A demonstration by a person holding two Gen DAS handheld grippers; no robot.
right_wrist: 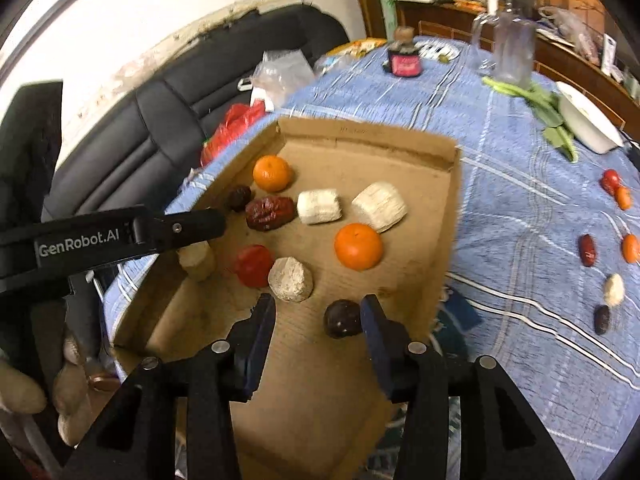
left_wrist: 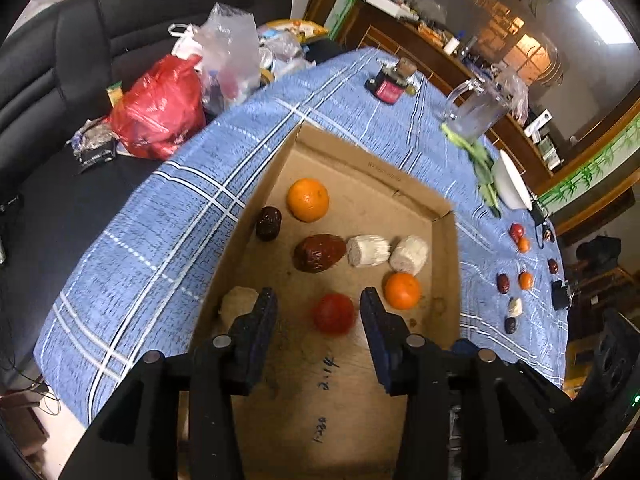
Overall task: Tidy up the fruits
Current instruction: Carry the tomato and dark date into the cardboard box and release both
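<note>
tablecloth: your blue one, with white plaid lines
cardboard box: plain tan-brown
oranges: bright orange
tomato: red
dates: dark reddish brown, glossy
white rolls: off-white
plastic bag: red
sofa: black
grippers: black, with dark blue pads
bowl: white

Landmark: blue plaid tablecloth
Red plastic bag: beside its edge, on black sofa
Glass mug – far end
White bowl – beside mug
</note>
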